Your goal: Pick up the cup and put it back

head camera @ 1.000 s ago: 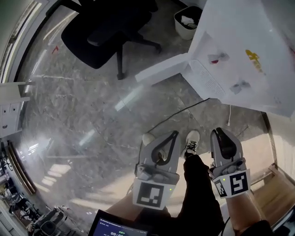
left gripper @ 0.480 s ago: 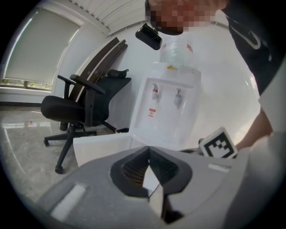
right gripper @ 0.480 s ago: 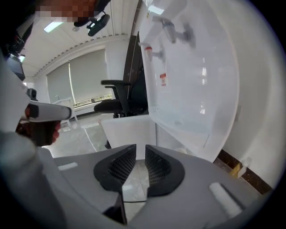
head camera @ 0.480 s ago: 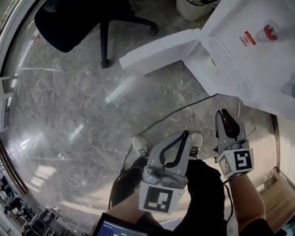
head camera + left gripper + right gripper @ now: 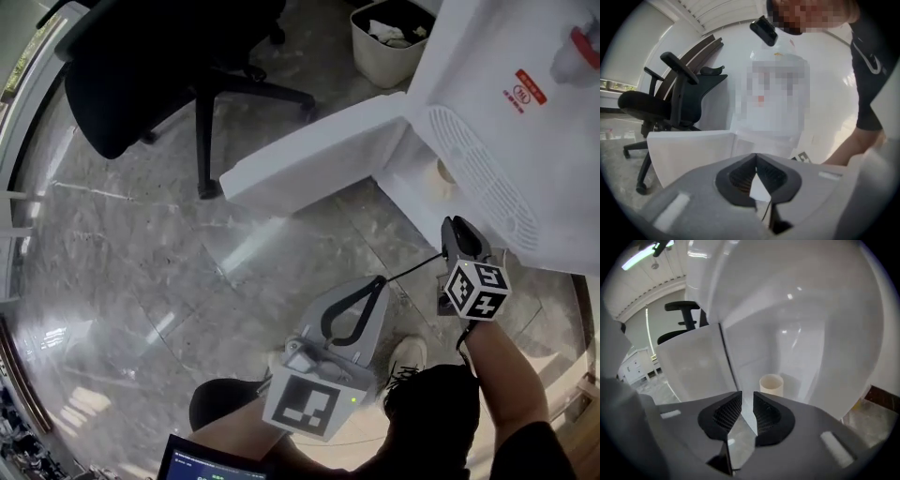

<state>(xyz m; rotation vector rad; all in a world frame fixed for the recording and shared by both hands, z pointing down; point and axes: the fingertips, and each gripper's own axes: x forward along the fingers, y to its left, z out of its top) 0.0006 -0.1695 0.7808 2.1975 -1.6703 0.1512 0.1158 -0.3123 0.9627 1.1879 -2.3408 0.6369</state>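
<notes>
My right gripper (image 5: 746, 398) has its jaws a narrow gap apart; they have just been opening, and nothing is between them. I aim it into the water dispenser's (image 5: 525, 141) lower cabinet, whose door (image 5: 693, 364) hangs open at ten o'clock. The paper cup (image 5: 771, 384) stands upright inside at one o'clock, beyond the tips and untouched. My left gripper (image 5: 756, 159), tips together and empty, hangs aside; I judge one tool suffices.

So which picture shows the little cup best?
The right gripper view: the cup stands upright, close and clear, inside the white cabinet. The head view shows the cup small and partly hidden. The left gripper view misses it.
</notes>
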